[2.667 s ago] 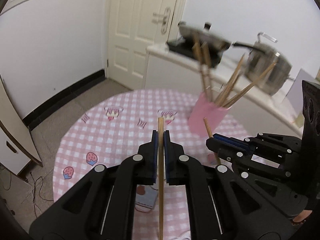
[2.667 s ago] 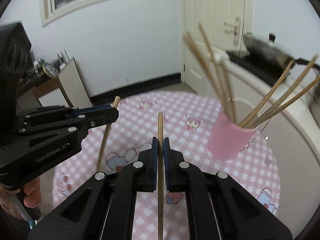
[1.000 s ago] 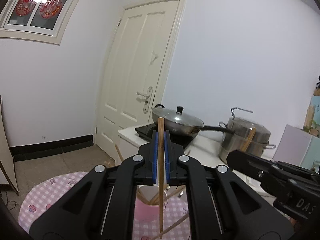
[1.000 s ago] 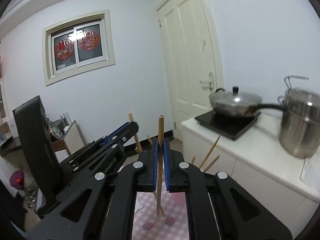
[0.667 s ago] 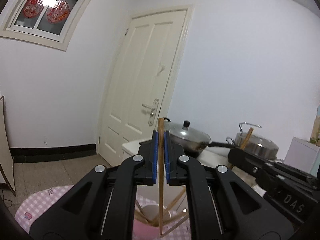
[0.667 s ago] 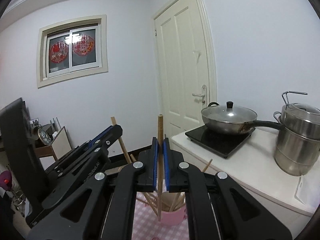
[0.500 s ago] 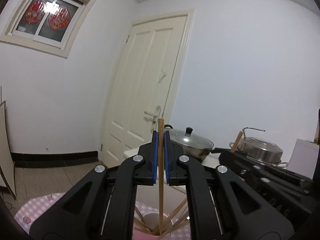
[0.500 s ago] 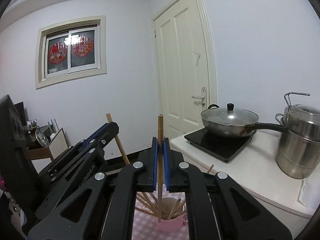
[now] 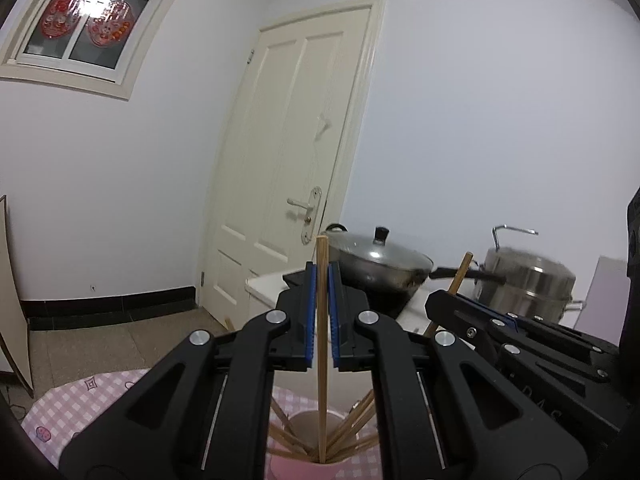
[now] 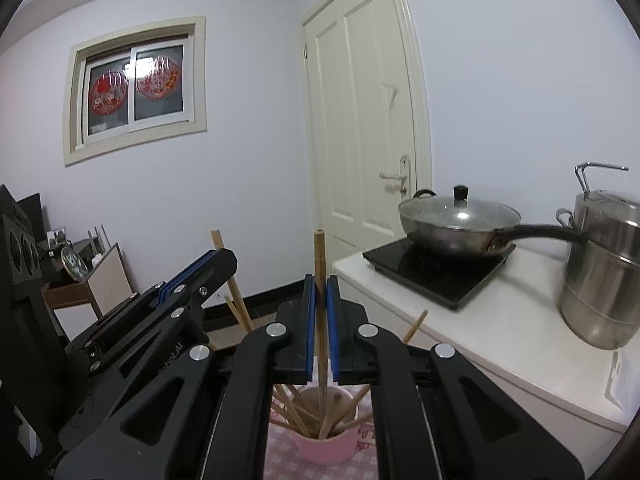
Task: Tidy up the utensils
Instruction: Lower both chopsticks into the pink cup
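Chopsticks are clamped upright, one [image 9: 322, 320] in the left gripper [image 9: 322, 312], one [image 10: 320, 300] in the right gripper [image 10: 320, 312], tips lowered into the pink cup [image 10: 324, 450]; release is judged next.

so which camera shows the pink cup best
The right wrist view: the pink cup shows its open rim, inside and front wall between the gripper arms. In the left wrist view the cup is cut off at the bottom edge, showing mostly the rim.

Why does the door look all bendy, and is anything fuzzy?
Left wrist view: the fisheye lens bows the door and window; the steel pot is slightly smeared; light glares in the window. Right wrist view: the door curves too, and the pan looks sharp, with a glint on its lid.
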Demonstrator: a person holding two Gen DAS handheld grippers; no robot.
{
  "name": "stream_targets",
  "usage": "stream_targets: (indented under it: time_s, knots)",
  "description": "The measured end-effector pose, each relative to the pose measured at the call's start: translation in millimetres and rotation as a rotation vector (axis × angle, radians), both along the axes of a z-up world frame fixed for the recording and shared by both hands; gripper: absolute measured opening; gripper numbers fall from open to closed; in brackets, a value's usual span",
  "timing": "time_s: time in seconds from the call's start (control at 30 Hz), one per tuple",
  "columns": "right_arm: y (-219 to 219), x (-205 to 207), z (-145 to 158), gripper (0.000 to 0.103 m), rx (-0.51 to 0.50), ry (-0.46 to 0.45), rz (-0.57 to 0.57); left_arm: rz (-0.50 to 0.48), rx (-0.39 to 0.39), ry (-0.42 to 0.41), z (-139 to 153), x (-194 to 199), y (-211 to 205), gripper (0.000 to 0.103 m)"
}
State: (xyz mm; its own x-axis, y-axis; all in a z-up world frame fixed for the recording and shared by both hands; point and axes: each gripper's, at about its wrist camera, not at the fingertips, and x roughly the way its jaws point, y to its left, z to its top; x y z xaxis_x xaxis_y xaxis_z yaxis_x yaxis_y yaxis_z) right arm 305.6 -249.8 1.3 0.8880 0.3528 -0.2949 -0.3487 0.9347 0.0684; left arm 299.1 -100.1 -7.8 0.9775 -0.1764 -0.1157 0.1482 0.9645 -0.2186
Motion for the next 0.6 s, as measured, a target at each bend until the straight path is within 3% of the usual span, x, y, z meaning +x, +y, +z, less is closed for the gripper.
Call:
stream_targets:
  time_s: [0.6]
  knots:
    - [-3.0, -5.2, -33.2, 0.005, -0.048, 0.131, 0.030, -0.052, 0.056, 0.070, -30.1, -10.5, -1.9, 0.007]
